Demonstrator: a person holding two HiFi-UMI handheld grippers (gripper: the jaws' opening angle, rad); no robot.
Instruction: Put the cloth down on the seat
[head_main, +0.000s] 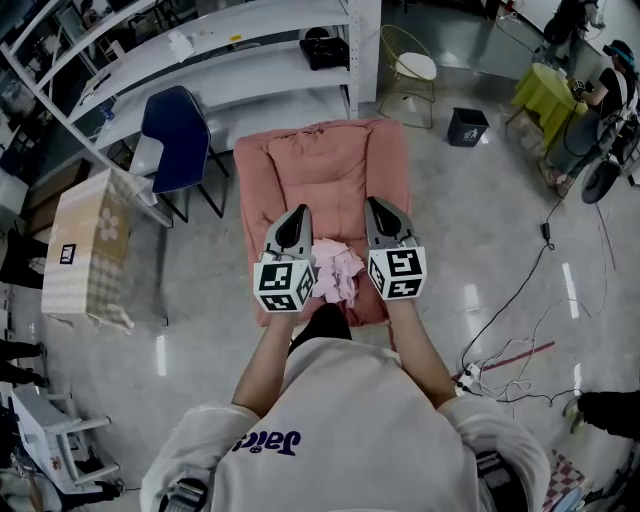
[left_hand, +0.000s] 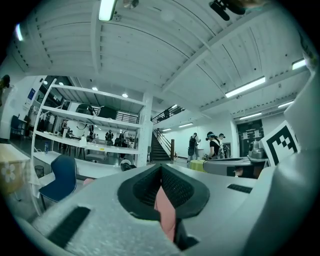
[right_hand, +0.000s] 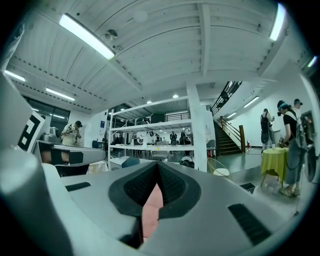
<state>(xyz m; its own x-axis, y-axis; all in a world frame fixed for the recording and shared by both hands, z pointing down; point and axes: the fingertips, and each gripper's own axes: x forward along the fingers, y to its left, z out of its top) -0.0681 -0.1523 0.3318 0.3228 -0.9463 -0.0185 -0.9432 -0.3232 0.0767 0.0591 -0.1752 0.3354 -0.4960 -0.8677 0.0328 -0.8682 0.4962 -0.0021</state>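
A crumpled pink cloth (head_main: 337, 272) hangs between my two grippers, above the front of the salmon-pink cushioned seat (head_main: 325, 170). The left gripper (head_main: 297, 222) is shut on the cloth's left part; a pink strip of the cloth (left_hand: 165, 211) shows pinched between its dark pads. My right gripper (head_main: 379, 212) is shut on the right part, with the cloth (right_hand: 150, 209) showing in its jaws too. Both grippers point level, away from me toward the seat's back.
A blue chair (head_main: 180, 130) and a floral-covered table (head_main: 90, 245) stand to the left. White shelving (head_main: 210, 60) runs behind the seat. A wire chair (head_main: 410, 75), a black bin (head_main: 467, 126) and floor cables (head_main: 500, 350) lie to the right. Other people stand farther off.
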